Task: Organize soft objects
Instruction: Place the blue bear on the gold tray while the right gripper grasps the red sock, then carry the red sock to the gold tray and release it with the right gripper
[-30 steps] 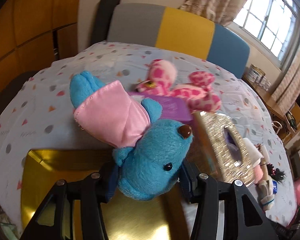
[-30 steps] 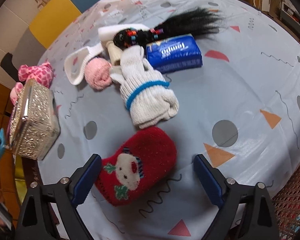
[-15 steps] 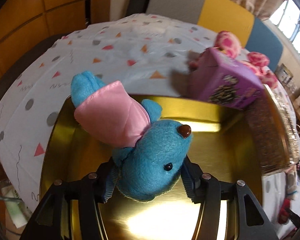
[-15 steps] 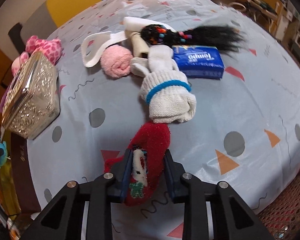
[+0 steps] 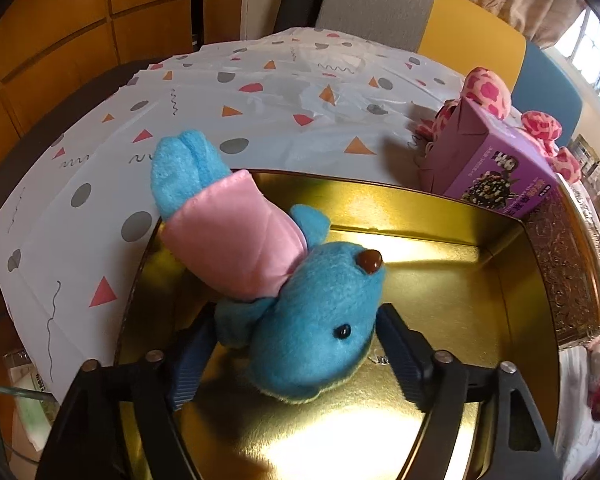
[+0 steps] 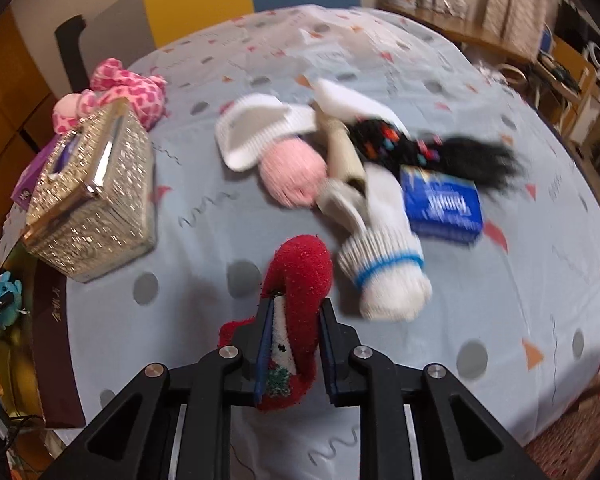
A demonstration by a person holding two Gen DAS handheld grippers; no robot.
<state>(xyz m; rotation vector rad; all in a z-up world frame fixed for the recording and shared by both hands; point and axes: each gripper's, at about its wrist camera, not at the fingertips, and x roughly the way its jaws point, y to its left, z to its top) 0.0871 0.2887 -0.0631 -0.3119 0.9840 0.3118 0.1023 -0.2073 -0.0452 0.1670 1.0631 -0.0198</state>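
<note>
The left gripper [image 5: 296, 356] has its jaws opening around the blue plush bear in a pink satin shirt [image 5: 284, 276]. A second ago the pads squeezed the bear's head over the patterned cloth on the desk [image 5: 260, 92]. Now they stand apart from it on either side, and the bear lies between them with its head in the shiny gold tin tray [image 5: 460, 292] and its legs out over the tray's far rim. Beyond the jaws to the right, the purple cardboard box [image 5: 496, 168] leans at the tray's far corner, with the pink spotted plush toy [image 5: 488, 88] behind it.

The right gripper [image 6: 294, 344] was spread wide around the red fuzzy Christmas sock with a snowman face [image 6: 300, 280], which then lay flat on the cloth. Now its jaws are closing and pinch the sock, which is folded upright between them with its toe sticking out ahead. Just ahead and to the right lies the white rolled sock with a blue band [image 6: 384, 276]. To the left stands the glittery gold tissue box [image 6: 92, 196].
</note>
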